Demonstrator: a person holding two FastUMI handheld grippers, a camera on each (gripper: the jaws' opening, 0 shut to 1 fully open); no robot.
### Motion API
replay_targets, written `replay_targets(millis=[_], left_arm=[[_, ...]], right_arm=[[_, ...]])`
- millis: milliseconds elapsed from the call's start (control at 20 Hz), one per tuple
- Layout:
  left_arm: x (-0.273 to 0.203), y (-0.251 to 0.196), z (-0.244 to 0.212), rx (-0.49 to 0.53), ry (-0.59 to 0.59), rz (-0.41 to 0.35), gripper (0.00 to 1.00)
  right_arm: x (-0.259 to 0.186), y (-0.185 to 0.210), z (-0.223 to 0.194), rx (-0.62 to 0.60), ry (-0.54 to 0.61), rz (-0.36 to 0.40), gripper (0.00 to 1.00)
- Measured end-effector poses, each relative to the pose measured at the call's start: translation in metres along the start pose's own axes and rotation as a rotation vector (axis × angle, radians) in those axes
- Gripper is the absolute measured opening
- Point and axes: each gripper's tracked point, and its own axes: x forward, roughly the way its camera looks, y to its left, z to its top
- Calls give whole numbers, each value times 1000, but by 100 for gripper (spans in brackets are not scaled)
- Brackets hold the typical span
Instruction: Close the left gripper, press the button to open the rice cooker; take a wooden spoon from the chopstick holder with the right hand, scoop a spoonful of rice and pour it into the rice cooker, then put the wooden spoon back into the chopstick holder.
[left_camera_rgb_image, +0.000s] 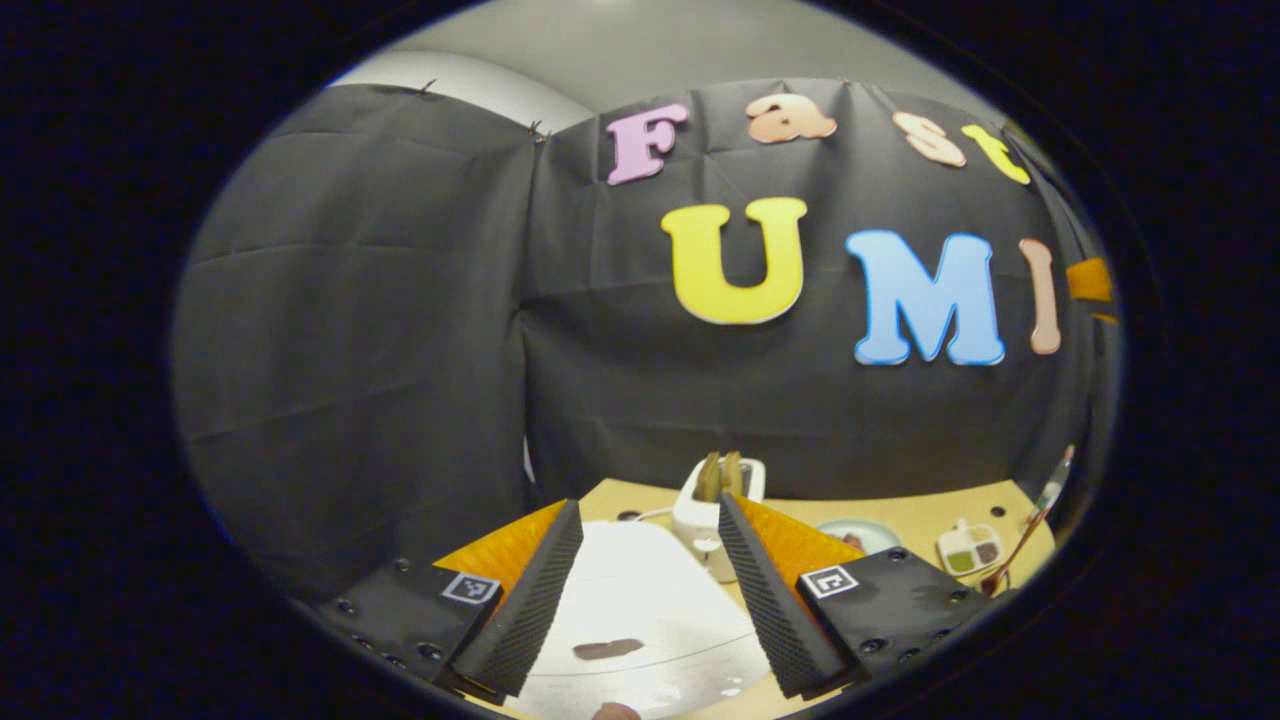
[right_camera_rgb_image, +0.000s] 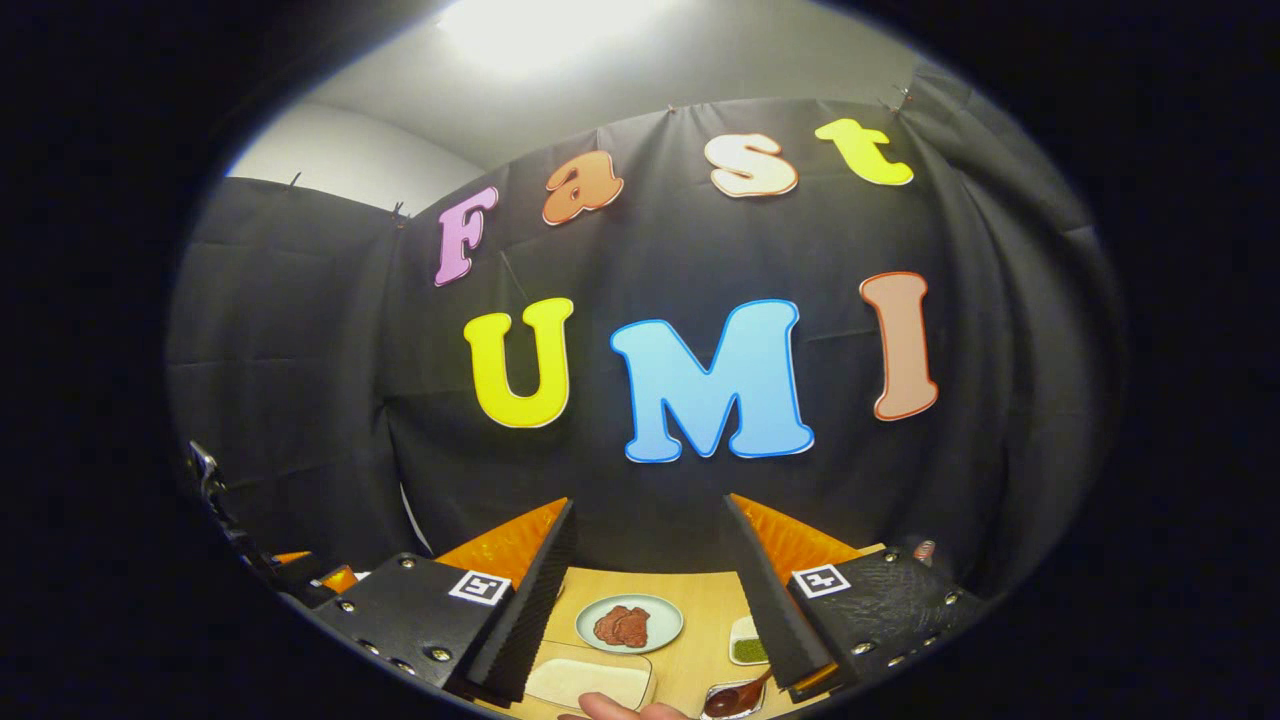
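Observation:
In the left gripper view my left gripper (left_camera_rgb_image: 649, 508) is open above the white rice cooker (left_camera_rgb_image: 640, 600). The cooker's domed lid lies between the fingers, with a dark oval mark (left_camera_rgb_image: 608, 648) near its front. Behind the cooker stands a white chopstick holder (left_camera_rgb_image: 700, 525) with wooden handles (left_camera_rgb_image: 720, 476) sticking up from it. In the right gripper view my right gripper (right_camera_rgb_image: 650, 503) is open and holds nothing, raised over the wooden table (right_camera_rgb_image: 700, 600). Below it a shallow tray of white rice (right_camera_rgb_image: 590, 680) sits by the near edge.
A round plate with brown food (right_camera_rgb_image: 628, 624), a small dish of green stuff (right_camera_rgb_image: 748, 650) and a dish with a dark spoon (right_camera_rgb_image: 735, 695) lie on the table. A fingertip (right_camera_rgb_image: 610, 708) shows at the bottom. A divided dish (left_camera_rgb_image: 968, 548) and a reddish spoon (left_camera_rgb_image: 1010, 562) sit far right.

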Motion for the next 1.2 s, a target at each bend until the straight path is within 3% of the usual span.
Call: replay_targets(millis=[200, 350, 400, 550, 700, 750, 850, 1200], left_arm=[[-26, -73, 82, -36, -114, -176, 94], [-39, -105, 117, -65, -128, -252, 94], [-43, -110, 125, -67, -130, -260, 94], [-48, -112, 142, -61, -147, -253, 94], [-49, -114, 149, -56, -156, -224, 94], [-50, -116, 150, -59, -153, -217, 89], [-51, -119, 156, -67, -156, -200, 97], [-57, -140, 168, -46, -169, -196, 98]], right_arm=[[-30, -32, 23, -52, -34, -138, 87], [-45, -37, 33, -38, -28, -168, 87], [-49, -44, 35, -24, -26, -191, 87], [-49, -43, 35, 7, -3, -166, 87], [-44, -53, 41, -25, -15, -168, 87], [-42, -57, 47, -41, -31, -170, 87], [-38, -54, 51, -56, -36, -149, 87], [-29, -68, 54, -43, -13, -123, 87]])
